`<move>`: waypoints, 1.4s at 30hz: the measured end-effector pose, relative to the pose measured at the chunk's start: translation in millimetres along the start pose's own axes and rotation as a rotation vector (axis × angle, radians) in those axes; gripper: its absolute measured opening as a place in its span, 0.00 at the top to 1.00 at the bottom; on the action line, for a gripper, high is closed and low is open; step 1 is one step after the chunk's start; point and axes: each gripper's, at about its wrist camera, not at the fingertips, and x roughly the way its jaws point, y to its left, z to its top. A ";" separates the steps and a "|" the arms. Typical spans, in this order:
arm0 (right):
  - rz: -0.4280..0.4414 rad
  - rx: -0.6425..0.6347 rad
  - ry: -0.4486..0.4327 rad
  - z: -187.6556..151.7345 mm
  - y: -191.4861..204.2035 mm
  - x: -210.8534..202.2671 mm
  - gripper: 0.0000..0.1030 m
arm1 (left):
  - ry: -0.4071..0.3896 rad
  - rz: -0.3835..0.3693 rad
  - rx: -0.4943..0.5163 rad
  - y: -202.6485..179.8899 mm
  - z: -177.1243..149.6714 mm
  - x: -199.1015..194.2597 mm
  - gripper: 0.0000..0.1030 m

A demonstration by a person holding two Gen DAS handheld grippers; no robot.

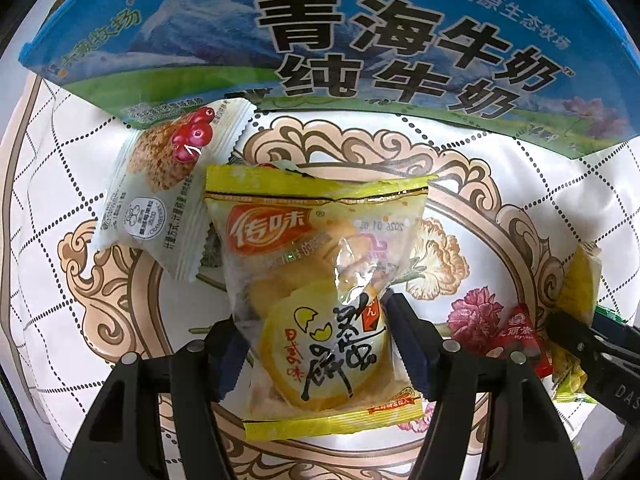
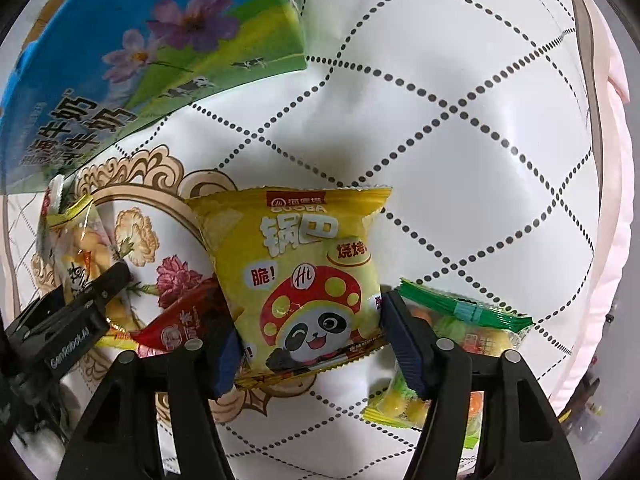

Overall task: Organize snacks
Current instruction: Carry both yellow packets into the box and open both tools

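The left gripper (image 1: 316,344) points down over a quilted white cloth (image 1: 520,208) printed with flowers, its jaws partly open and pressing both sides of a yellow cake packet (image 1: 316,280), which hangs between the blue pads. Just behind that packet a white cranberry packet (image 1: 164,184) lies on the cloth, its top edge against the blue milk carton (image 1: 360,48) standing at the far side. The right gripper (image 2: 312,344) also points down, jaws about half open and closed on a yellow crisp packet (image 2: 304,272) with a panda on it. A red packet (image 2: 180,320) lies just left of the crisp packet, and a green-edged candy packet (image 2: 460,320) lies just right of it, partly under the right jaw.
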 end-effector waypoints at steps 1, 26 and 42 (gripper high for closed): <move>-0.006 0.002 -0.001 3.9 4.4 4.3 0.29 | -0.006 -0.002 0.002 -0.3 1.5 0.3 0.38; 0.088 -0.067 -0.246 -118.4 45.7 -52.2 0.44 | -0.208 -0.077 0.029 -5.2 -51.3 -89.6 0.46; 0.296 -0.199 -0.337 43.1 127.7 -175.5 0.44 | -0.240 -0.051 0.055 53.3 129.5 -168.4 0.46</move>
